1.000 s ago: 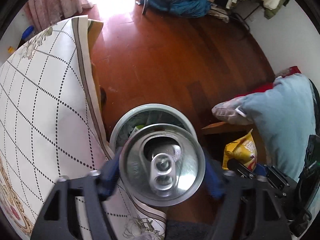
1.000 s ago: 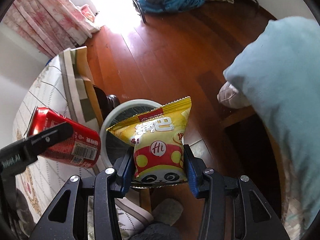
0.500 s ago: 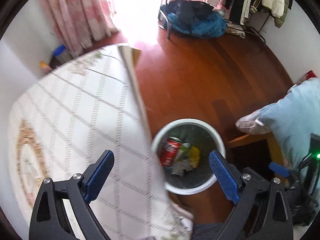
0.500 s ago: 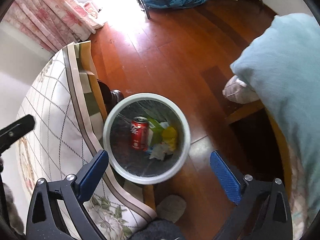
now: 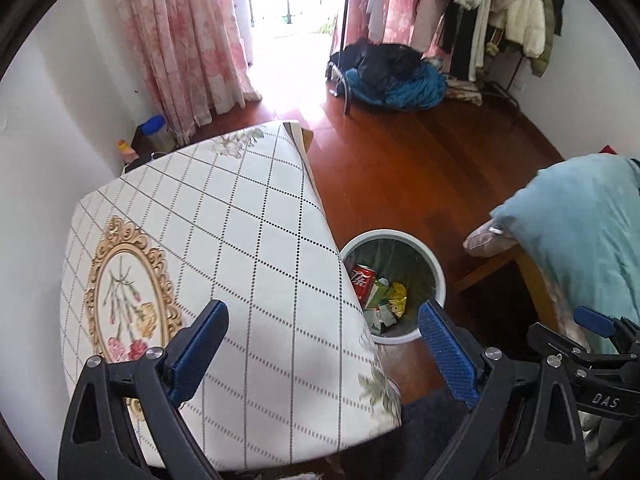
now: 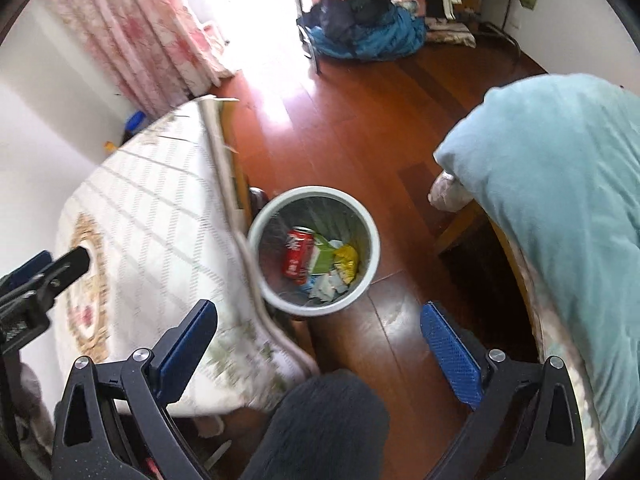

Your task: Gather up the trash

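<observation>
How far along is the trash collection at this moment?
Done: the red can and yellow snack bag lie in the bin with other scraps. In hand: nothing; the left gripper and right gripper are both open and empty. Left: no loose trash shows on the tablecloth or floor.

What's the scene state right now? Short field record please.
left gripper: open, holds nothing
right gripper: open, holds nothing
bin: white, on the wood floor beside the table
red can: inside the bin
yellow snack bag: inside the bin, right of the can
table: patterned cloth, no trash seen on it
</observation>
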`<action>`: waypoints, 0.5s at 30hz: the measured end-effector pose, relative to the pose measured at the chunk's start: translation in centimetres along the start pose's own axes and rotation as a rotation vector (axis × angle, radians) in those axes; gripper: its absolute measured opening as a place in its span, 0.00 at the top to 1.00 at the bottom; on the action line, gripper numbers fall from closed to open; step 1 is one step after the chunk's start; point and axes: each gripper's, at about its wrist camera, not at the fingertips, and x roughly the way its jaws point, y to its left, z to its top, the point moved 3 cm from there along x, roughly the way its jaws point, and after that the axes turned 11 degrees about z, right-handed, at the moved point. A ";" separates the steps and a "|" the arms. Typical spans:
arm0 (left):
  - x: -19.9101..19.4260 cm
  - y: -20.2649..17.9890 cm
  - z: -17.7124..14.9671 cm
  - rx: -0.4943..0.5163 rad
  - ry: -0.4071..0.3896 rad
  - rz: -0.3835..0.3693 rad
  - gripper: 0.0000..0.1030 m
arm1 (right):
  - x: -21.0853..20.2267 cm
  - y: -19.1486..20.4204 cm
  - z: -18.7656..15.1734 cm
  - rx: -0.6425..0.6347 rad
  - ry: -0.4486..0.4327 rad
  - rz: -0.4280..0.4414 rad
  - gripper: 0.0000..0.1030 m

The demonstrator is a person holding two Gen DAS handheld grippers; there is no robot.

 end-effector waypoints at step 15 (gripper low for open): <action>-12.0 4.3 -2.4 -0.031 -0.101 -0.182 0.06 | -14.6 7.1 -3.6 -0.080 -0.142 0.175 0.00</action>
